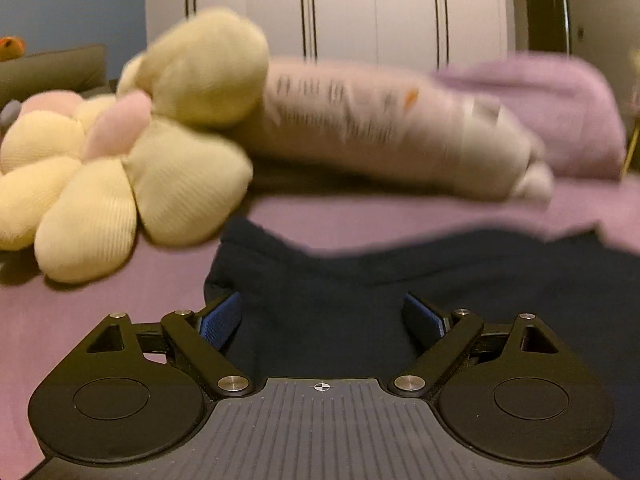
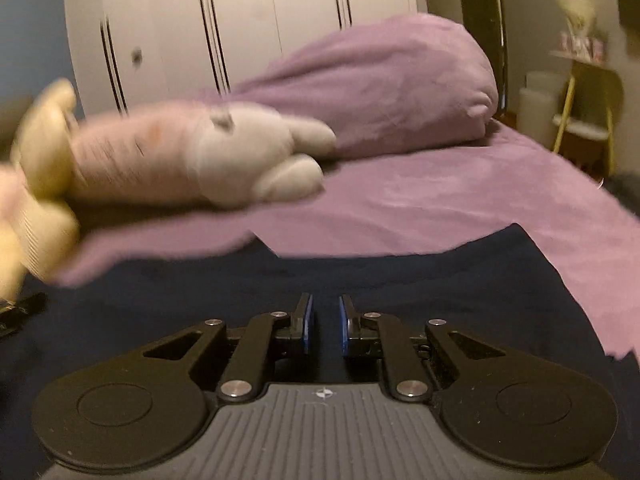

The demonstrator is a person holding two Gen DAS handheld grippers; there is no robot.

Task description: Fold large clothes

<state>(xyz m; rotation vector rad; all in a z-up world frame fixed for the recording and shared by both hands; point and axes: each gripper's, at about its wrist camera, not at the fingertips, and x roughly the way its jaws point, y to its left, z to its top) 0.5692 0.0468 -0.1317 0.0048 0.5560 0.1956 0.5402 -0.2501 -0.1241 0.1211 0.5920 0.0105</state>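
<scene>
A dark navy garment lies spread on a purple bed sheet. My left gripper is open wide, its blue-padded fingers resting on the garment near its left edge, with cloth lying between them. In the right wrist view the same garment fills the foreground. My right gripper hovers low over the garment with its blue pads close together, a narrow gap between them and nothing seen held.
A cream flower-shaped cushion lies at the left on the bed. A long pale plush toy and a purple pillow lie beyond the garment. White wardrobe doors stand behind. A chair stands at the far right.
</scene>
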